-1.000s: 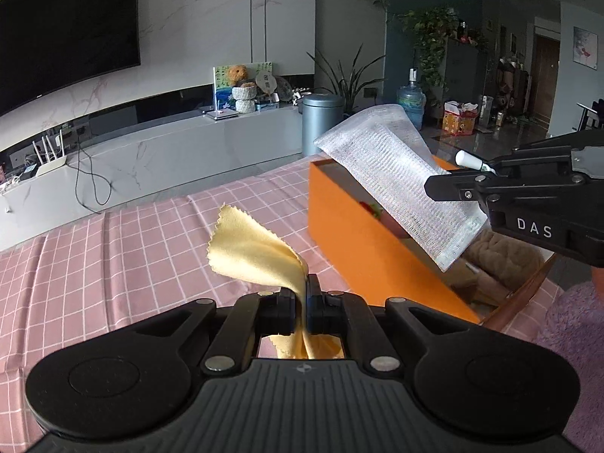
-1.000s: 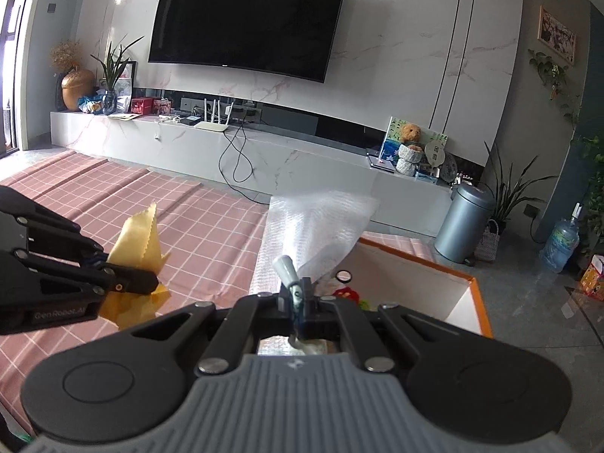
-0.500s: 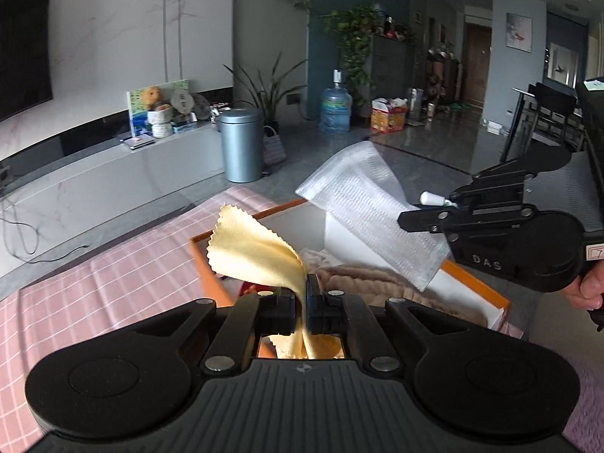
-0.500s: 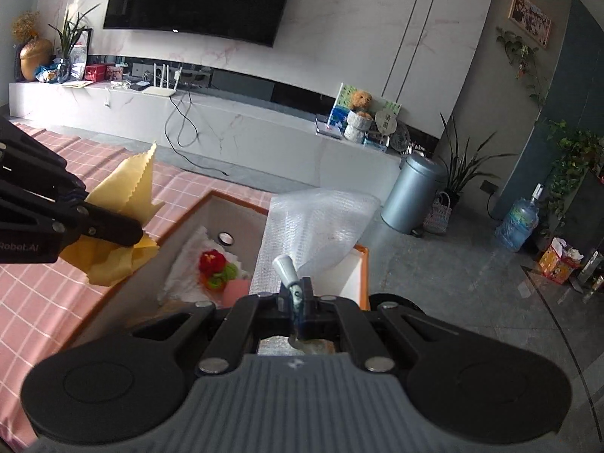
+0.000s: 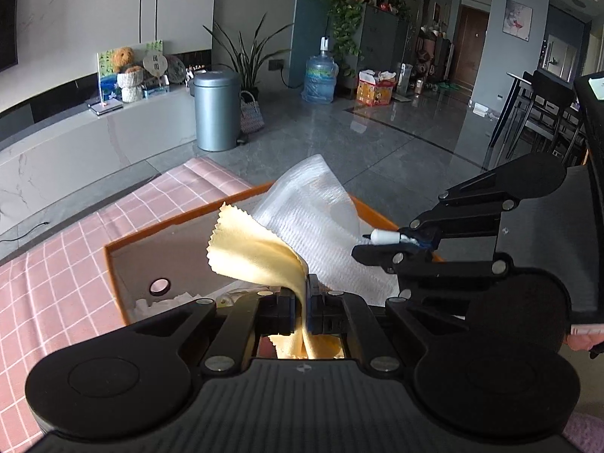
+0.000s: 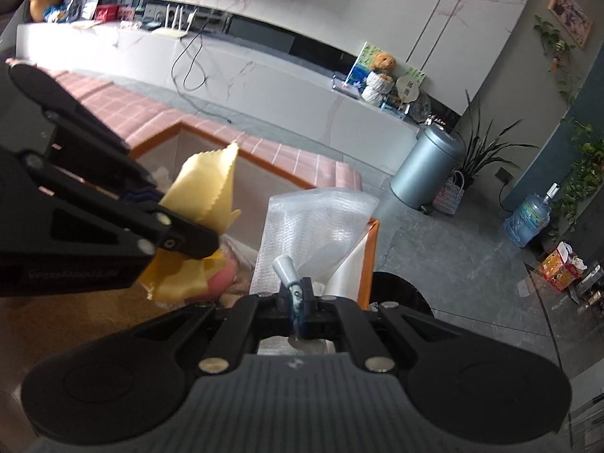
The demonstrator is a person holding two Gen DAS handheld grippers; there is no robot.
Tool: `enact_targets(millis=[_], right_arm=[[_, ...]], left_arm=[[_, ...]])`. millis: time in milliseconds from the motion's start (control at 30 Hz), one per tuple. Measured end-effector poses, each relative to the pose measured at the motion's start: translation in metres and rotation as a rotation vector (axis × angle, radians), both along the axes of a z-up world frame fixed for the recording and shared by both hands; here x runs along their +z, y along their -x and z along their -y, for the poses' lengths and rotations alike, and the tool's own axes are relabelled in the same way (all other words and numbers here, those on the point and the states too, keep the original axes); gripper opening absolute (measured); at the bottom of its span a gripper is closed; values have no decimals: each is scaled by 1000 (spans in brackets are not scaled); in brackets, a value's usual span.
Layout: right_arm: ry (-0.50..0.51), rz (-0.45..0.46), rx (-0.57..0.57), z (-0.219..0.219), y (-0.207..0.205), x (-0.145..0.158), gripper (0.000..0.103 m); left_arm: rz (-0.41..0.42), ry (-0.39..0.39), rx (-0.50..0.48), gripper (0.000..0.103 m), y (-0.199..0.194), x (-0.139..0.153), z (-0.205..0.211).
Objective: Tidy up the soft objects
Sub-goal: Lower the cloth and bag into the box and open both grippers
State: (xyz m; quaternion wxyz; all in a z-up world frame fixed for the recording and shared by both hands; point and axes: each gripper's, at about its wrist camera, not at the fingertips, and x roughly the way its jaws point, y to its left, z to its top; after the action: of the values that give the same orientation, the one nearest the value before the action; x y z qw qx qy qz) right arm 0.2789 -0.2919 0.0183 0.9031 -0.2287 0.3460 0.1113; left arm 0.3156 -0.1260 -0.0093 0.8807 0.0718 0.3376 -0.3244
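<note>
Left wrist view: left gripper is pinched on the yellow cloth, which stands up and curls left above the orange box. The box opening lies directly ahead and below. Right gripper sits just right, clamping the bubble-wrap sheet.

Right wrist view: right gripper is closed on the bubble-wrap sheet, its long axis running forward over the box's far corner. Both loads hang over the box.

Versus 0.5 s ago: both grippers sit closer over the box, and the red toy is now hidden.
</note>
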Motion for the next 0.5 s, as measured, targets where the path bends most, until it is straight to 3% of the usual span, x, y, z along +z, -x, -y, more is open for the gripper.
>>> enact_targets(millis=[233, 333, 367, 400, 467, 500], right_arm=[[38, -45, 33, -6, -12, -23, 1], [70, -51, 63, -10, -12, -27, 3], [79, -40, 73, -12, -10, -26, 8], [93, -35, 82, -13, -8, -26, 20], [122, -15, 86, -15, -5, -24, 37], [129, -10, 88, -16, -4, -22, 39]], left_arm=[[-65, -11, -16, 8, -11, -14, 6], [-79, -78, -10, 11, -11, -16, 10], [-101, -88, -8, 12, -13, -17, 13], [-116, -85, -6, 15, -14, -17, 12], [-128, -84, 5, 33, -13, -15, 10], [-130, -92, 11, 37, -13, -15, 9]])
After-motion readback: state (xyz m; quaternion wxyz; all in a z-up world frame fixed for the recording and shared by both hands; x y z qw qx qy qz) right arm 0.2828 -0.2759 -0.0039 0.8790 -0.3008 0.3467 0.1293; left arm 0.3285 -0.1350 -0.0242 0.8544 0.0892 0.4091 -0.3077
